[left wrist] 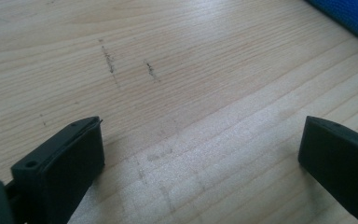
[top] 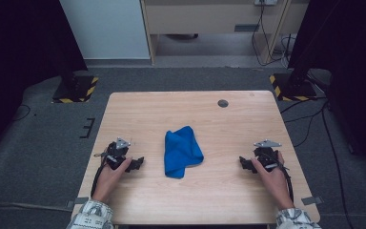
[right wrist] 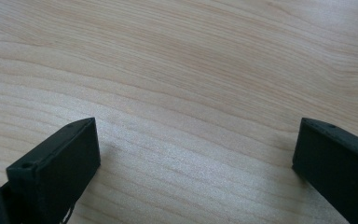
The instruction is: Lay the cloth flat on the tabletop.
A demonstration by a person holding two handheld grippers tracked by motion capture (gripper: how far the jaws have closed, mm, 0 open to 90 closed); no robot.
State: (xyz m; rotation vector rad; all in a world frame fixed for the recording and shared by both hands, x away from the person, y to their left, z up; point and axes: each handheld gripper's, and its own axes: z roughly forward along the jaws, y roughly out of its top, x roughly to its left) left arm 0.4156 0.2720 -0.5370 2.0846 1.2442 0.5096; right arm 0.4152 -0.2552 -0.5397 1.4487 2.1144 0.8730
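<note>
On the pale wooden table a crumpled blue cloth lies between the two grippers, its long axis running away from the person, well apart from both. The left gripper rests with jaws released and nothing between them, and in the left gripper view the cloth's edge shows ahead of the jaws and off toward the right-hand one. The right gripper is likewise spread wide and empty over bare wood; I judge the left a little nearer the cloth.
</note>
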